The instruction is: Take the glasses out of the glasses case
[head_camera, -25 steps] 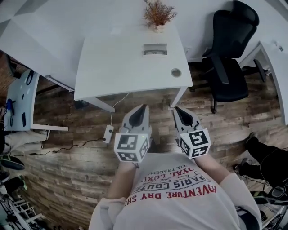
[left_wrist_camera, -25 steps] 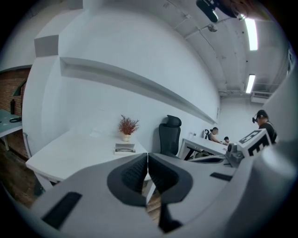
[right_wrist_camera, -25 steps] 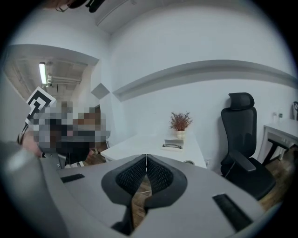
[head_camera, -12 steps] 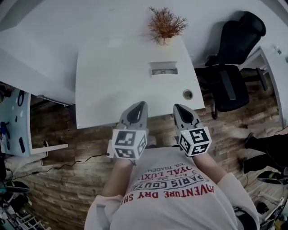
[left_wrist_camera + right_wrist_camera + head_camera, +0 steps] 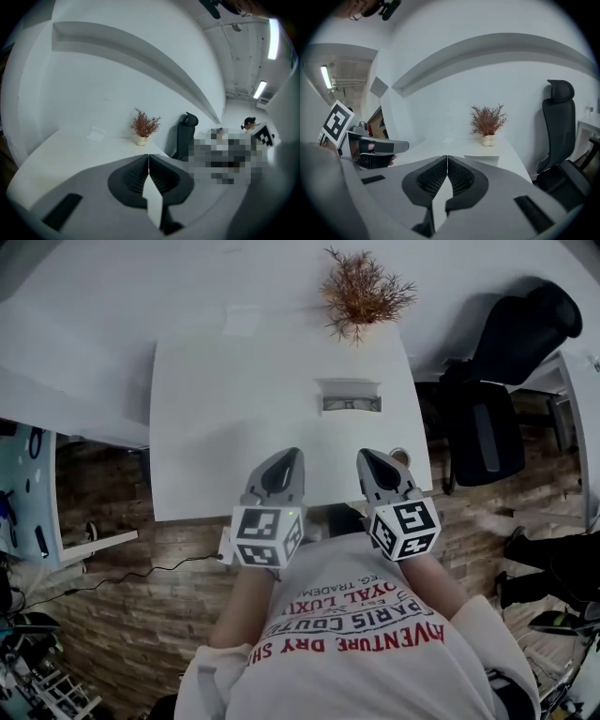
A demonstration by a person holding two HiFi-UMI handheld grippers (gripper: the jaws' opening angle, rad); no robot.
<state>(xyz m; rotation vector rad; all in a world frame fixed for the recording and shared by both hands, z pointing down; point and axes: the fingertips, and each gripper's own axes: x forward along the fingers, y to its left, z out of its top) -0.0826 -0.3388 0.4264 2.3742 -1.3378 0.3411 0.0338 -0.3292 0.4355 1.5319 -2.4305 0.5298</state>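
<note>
A white, flat oblong glasses case (image 5: 349, 396) lies shut on the white table (image 5: 216, 427), right of the middle; in the right gripper view the case (image 5: 482, 160) shows just beyond the jaws. No glasses are visible. My left gripper (image 5: 290, 455) and right gripper (image 5: 366, 455) hover side by side over the table's near edge, well short of the case. Both are shut with nothing between the jaws, as the left gripper (image 5: 148, 157) and right gripper (image 5: 447, 157) show in their own views. The left gripper (image 5: 375, 147) also appears at the left of the right gripper view.
A dried reddish plant (image 5: 361, 292) in a small pot stands at the table's far edge. A pale flat slip (image 5: 241, 322) lies at the far left. A small round object (image 5: 401, 457) sits at the near right corner. A black office chair (image 5: 497, 399) stands to the right.
The person has walked up to the table. Both grippers, formerly over the wooden floor, now reach over the table's near edge. Jaws stay shut.
</note>
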